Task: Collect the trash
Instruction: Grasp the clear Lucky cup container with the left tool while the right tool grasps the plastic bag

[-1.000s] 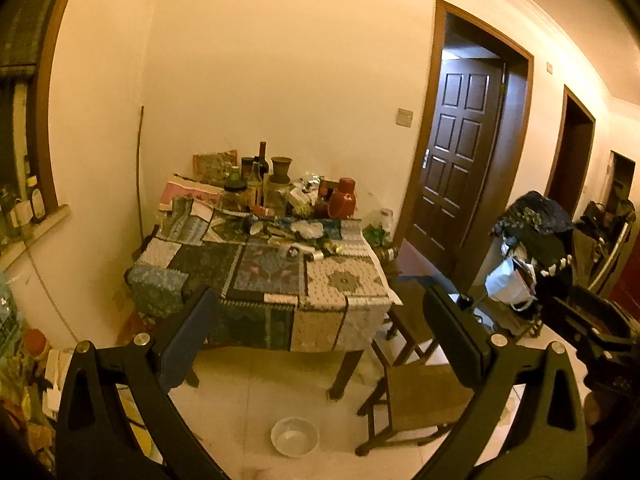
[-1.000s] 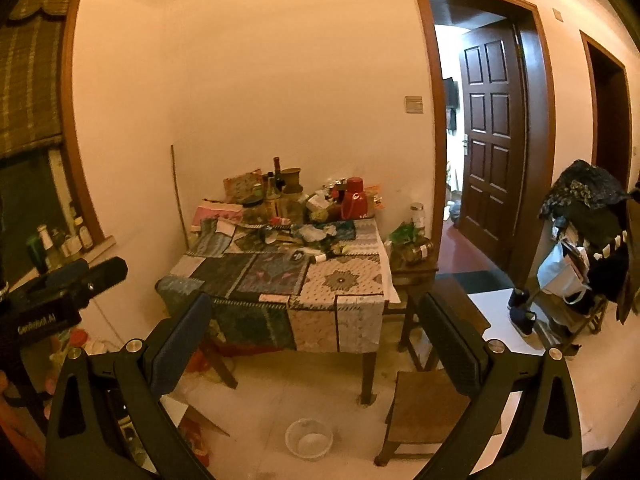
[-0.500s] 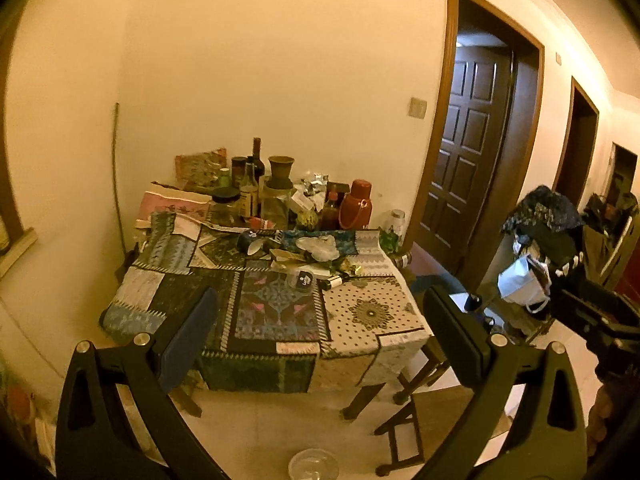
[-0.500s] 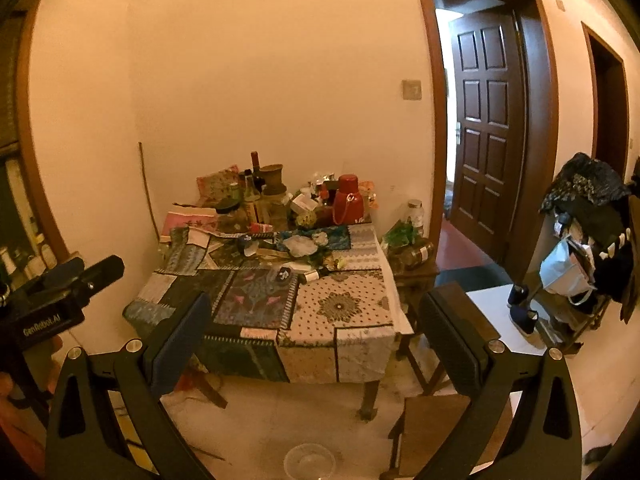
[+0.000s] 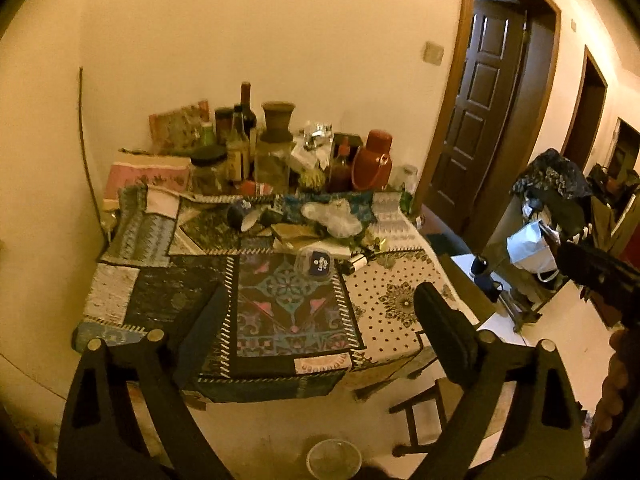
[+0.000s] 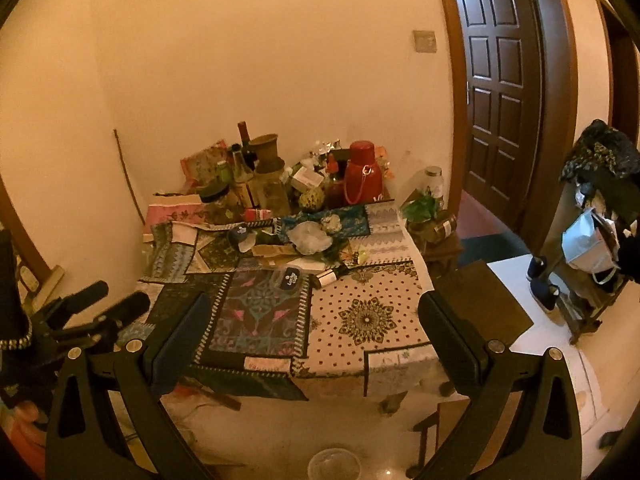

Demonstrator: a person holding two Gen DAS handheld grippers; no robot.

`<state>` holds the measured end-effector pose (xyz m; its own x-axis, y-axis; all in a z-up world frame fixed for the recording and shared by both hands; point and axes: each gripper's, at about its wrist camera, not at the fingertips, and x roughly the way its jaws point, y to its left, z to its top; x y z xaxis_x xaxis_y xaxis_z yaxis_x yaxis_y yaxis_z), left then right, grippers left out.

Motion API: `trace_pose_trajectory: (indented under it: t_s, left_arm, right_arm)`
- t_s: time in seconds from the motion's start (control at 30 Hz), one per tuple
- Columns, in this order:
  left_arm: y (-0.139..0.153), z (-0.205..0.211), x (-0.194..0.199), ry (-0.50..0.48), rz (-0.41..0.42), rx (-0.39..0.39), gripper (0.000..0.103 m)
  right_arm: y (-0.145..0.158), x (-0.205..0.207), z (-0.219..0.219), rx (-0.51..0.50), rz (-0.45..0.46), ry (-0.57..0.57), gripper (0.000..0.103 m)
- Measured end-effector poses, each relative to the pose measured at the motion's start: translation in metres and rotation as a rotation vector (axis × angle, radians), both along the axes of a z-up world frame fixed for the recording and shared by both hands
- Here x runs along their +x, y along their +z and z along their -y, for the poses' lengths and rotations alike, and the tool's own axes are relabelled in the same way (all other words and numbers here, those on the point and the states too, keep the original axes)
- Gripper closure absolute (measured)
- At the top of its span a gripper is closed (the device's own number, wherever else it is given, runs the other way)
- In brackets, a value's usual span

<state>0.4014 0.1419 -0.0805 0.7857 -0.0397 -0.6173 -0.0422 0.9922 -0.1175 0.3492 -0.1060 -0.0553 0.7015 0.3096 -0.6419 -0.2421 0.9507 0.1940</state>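
Patchwork cloth covers the tabletop (image 5: 400,304) against the cream wall; bottles and a red flask (image 5: 372,166) crowd its far edge, a brown door stands right. Left tongs (image 5: 320,320) have just been closing slightly, still wide, nothing between them. Right tongs (image 6: 312,320) gape empty. Crumpled clear plastic (image 5: 338,218) lies mid-tabletop; a small bottle (image 5: 356,262) lies sideways nearby.

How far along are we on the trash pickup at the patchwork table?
Nothing looks collected. Left gripper and right gripper are both open and empty, short of the table; the left jaws have just been closing a little with nothing between them. Left to do: the clear crumpled plastic, the small blue-labelled container, the little bottle lying on its side and the scraps around them.
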Motion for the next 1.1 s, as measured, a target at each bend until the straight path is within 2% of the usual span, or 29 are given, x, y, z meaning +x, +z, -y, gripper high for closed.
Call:
trace_pose_trajectory:
  t_s: [0.27, 0.4, 0.6, 0.77, 0.87, 1.1]
  left_arm:
    - [-0.04, -0.007, 0.069, 0.044, -0.116, -0.018, 0.009]
    - [-0.062, -0.003, 0.108, 0.078, -0.187, -0.012, 0.009]
    - [-0.11, 0.009, 0.175, 0.092, -0.319, -0.034, 0.009]
    - [-0.161, 0.012, 0.23, 0.099, -0.426, -0.068, 0.009]
    - [-0.183, 0.011, 0.252, 0.105, -0.467, -0.063, 0.009]
    - [-0.22, 0.006, 0.281, 0.124, -0.54, 0.002, 0.009]
  right_arm:
    - [-0.024, 0.087, -0.029, -0.05, -0.043, 0.114, 0.0]
    - [-0.049, 0.136, -0.034, -0.091, -0.093, 0.201, 0.0]
    - [-0.085, 0.209, -0.039, -0.157, -0.175, 0.307, 0.0]
    - [-0.116, 0.268, -0.052, -0.218, -0.242, 0.401, 0.0]
    - [-0.141, 0.294, -0.07, -0.258, -0.287, 0.489, 0.0]
    - [-0.189, 0.329, -0.114, -0.359, -0.311, 0.653, 0.001]
